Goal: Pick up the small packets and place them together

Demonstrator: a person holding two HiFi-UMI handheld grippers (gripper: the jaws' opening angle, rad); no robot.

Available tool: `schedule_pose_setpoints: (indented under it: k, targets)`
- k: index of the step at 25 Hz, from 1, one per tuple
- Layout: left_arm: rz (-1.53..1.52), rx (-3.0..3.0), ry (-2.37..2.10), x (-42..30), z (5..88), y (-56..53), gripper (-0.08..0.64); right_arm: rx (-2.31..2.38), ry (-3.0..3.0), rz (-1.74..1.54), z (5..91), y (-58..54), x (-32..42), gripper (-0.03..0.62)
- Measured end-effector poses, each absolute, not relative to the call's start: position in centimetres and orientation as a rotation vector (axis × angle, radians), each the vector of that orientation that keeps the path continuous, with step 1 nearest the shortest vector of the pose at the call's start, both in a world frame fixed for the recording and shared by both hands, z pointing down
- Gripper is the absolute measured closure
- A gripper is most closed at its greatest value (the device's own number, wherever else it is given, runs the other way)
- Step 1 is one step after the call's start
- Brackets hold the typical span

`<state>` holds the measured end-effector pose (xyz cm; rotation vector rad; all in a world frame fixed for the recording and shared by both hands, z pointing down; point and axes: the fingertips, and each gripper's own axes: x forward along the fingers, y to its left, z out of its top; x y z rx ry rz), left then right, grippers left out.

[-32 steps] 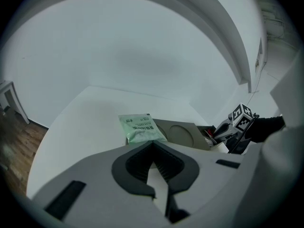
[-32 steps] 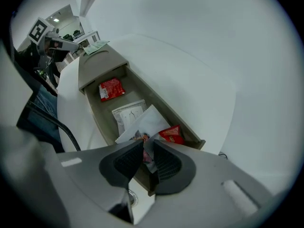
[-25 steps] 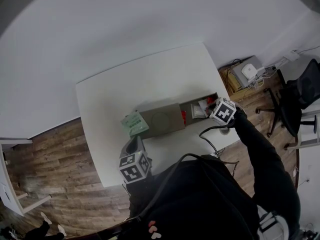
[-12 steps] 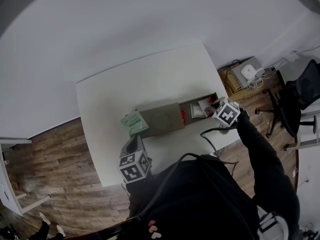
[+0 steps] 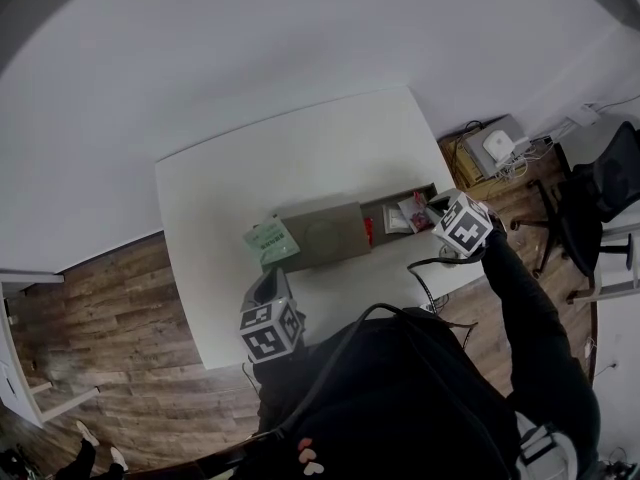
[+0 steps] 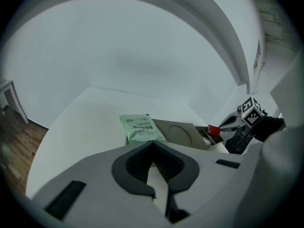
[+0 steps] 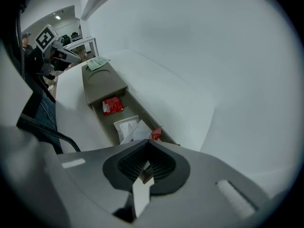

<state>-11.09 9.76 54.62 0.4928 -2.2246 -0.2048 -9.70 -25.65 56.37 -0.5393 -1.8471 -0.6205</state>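
- The right gripper (image 7: 147, 148) is clenched, its jaws pressed together on a thin white packet with a red corner (image 7: 139, 130); the packet sticks out past the fingertips, above the open end of the tray (image 7: 92, 109)
- Directly below that grip, inside the tray's open part, lies a flat white packet (image 7: 122, 125); further along the same trough lies a red packet (image 7: 112, 105), apart from the white one
- The rest of the tray is covered by a lid (image 5: 325, 233) with a round mark on it
- The left gripper (image 6: 153, 148) has its jaws closed together with nothing between them; it hangs over the near edge of the table (image 5: 300, 148), well apart from the right gripper
- Ahead of it a green packet (image 6: 141, 128) lies at the covered end of the tray, overlapping the lid's edge; it is well apart from the packets in the open part
- Beyond the table, on the person's right, an office chair (image 5: 600, 198) stands on the wooden floor (image 5: 110, 298)
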Motion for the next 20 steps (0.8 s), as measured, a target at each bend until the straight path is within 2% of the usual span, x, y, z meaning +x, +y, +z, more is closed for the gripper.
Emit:
schedule_pose_setpoints:
  k: [8, 20]
  targets:
    - [-0.211, 0.482, -2.229, -10.8, 54.7, 10.3, 0.56, -0.549, -1.94, -0.659, 53.2, -24.3, -11.0, 0.591]
    - [-0.219, 0.466, -2.237, -10.0, 54.5, 11.2, 0.561, -0.707, -2.129, -0.789, 47.9, -16.4, -14.7, 0.591]
